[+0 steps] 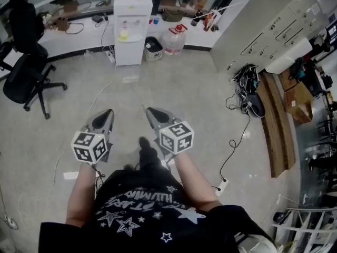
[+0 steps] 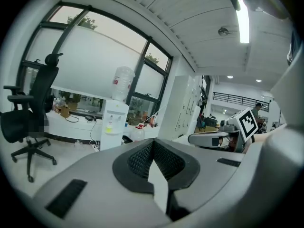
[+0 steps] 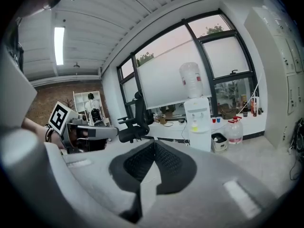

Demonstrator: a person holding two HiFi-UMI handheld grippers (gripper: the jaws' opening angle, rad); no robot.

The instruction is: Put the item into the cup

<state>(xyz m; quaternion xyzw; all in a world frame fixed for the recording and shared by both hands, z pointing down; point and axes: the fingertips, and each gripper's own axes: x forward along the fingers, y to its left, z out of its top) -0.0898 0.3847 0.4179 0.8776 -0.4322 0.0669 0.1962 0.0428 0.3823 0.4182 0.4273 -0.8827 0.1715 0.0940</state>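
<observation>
Grippers, two, we are holding side by side above the floor [image 1: 184, 88] in the head view: left gripper [image 1: 107, 115], right gripper [image 1: 151, 114]; one water dispenser [image 1: 132, 28] is standing beyond; in the left gripper view, the jaws are pressing together on nothing; in the right gripper view, likewise; where cup and item are lying, we cannot tell.

A white water dispenser [image 1: 132, 28] stands against the long table [image 1: 79, 40] under the windows; a clear jug [image 1: 174, 40] sits on the floor to its right; a black office chair [image 1: 26, 78] stands far left. Grey cabinets [image 1: 268, 30] line the right; tangled cables [image 1: 246, 86] lie below them beside wooden boards [image 1: 276, 125].
</observation>
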